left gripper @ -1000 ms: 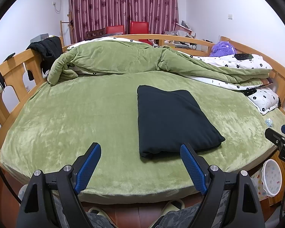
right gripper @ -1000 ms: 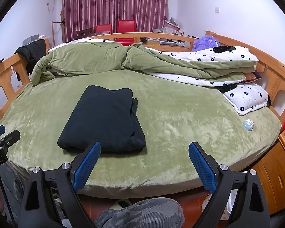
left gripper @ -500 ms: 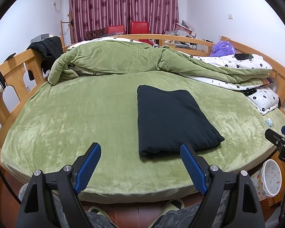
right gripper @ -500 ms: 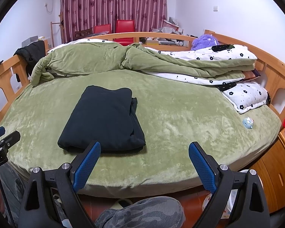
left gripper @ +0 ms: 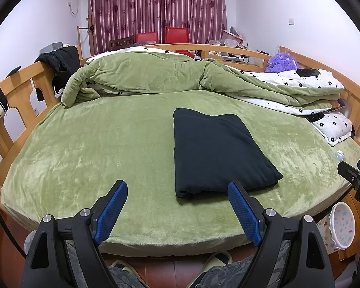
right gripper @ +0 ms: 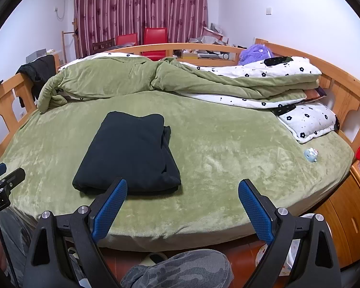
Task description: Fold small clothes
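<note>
Left wrist view: left tongs [left gripper: 177, 193] spread, empty, short of folded black garment [left gripper: 218, 153] lying on green bed [left gripper: 96, 148]; right tongs [right gripper: 183, 192] likewise spread, empty.

Garment [left gripper: 218, 153] flat on bed [left gripper: 96, 148], near its front edge. Quilt [left gripper: 156, 76] behind garment, along the bed's far side. Pillow [right gripper: 309, 122] right of garment, toy [right gripper: 310, 155] in front of pillow. Both tools hang off the bed's front edge.

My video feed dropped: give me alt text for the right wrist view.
A folded black garment lies flat on the green bed cover, ahead and left of the open, empty right gripper. A rumpled green quilt lies behind it.
</note>
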